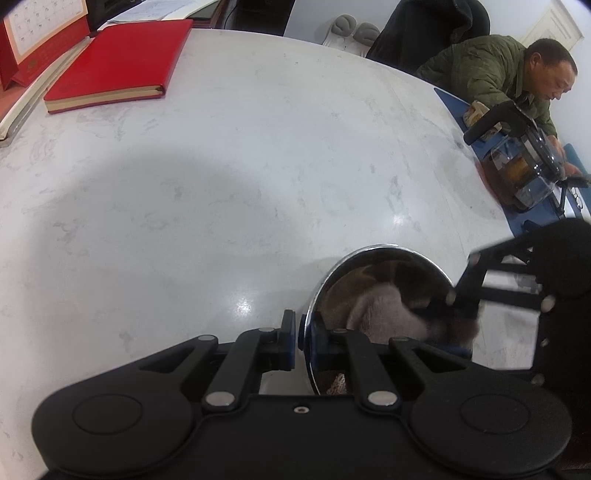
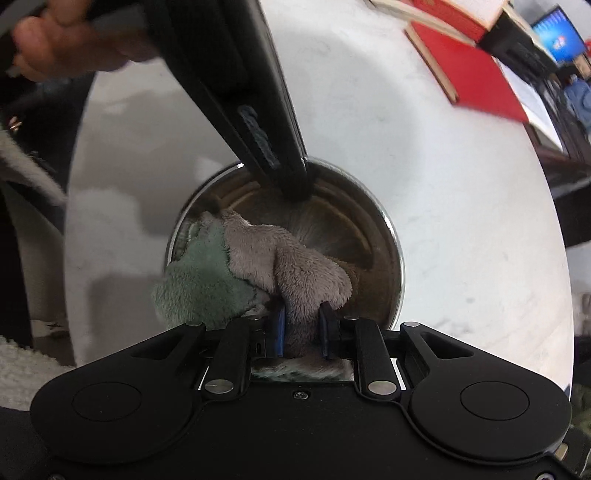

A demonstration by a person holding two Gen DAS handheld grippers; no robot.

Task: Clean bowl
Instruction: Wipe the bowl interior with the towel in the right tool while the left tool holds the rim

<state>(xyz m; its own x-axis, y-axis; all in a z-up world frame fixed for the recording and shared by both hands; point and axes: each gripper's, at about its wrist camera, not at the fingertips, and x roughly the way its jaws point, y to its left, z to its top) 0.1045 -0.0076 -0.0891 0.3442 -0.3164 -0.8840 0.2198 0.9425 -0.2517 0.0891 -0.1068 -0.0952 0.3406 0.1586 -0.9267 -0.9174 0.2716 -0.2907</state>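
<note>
A shiny steel bowl [image 1: 369, 253] stands tilted on the white marble table [image 1: 221, 166]. My left gripper [image 1: 300, 332] is shut on its rim, one finger outside and one inside. From the right wrist view the same gripper [image 2: 297, 188] comes down from the upper left onto the bowl's [image 2: 343, 229] far rim. A fluffy grey and green cloth [image 2: 288, 258] lies inside the bowl, spilling over its left edge. My right gripper [image 2: 301, 328] is shut on a grey fold of it. The left wrist view shows the right gripper [image 1: 461, 314] pressing the cloth [image 1: 376, 314] into the bowl.
A red notebook [image 1: 114, 62] and a desk calendar [image 1: 37, 33] lie at the table's far left. At the right edge a glass teapot [image 1: 524, 166] sits on a blue mat, with a person in a green jacket [image 1: 487, 70] behind it. A hand [image 2: 55, 48] holds the left gripper.
</note>
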